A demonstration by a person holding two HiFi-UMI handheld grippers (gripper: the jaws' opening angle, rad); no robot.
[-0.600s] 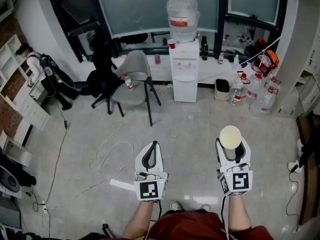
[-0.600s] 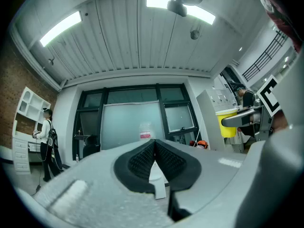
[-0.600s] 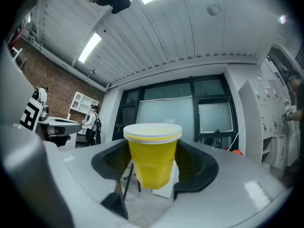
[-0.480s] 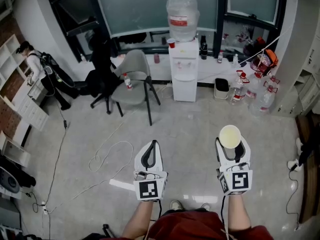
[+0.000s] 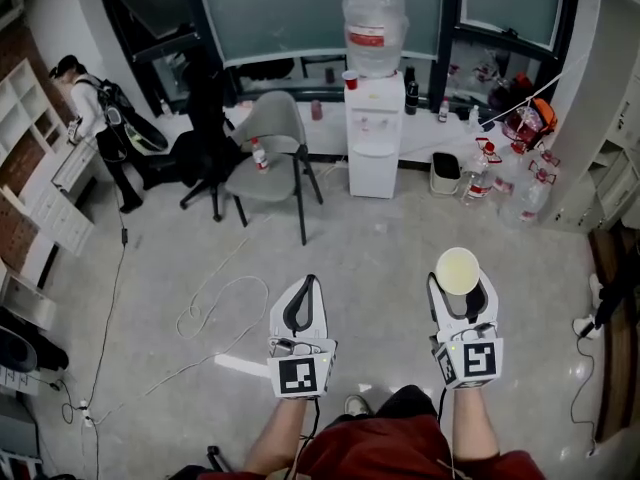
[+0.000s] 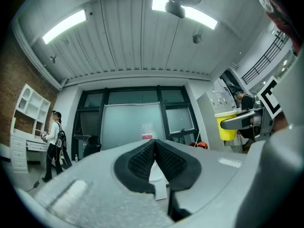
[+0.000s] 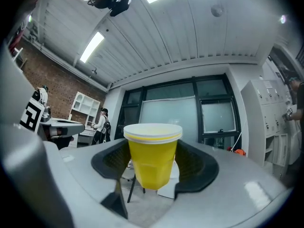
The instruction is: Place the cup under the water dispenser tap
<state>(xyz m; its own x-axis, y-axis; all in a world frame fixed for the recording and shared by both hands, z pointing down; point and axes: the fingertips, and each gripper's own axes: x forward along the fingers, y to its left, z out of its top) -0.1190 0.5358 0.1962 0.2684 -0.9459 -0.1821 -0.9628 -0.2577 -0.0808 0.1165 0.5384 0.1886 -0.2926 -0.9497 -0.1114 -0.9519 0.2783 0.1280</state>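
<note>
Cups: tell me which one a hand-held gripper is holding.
The yellow cup, upright between the jaws of the right hand-held gripper. The red cup stands apart from both grippers on top of the water dispenser, beside its bottle.

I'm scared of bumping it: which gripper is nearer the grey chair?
Left. The left gripper faces the grey chair almost straight on; the right gripper, holding the yellow cup, sits farther right.
</note>
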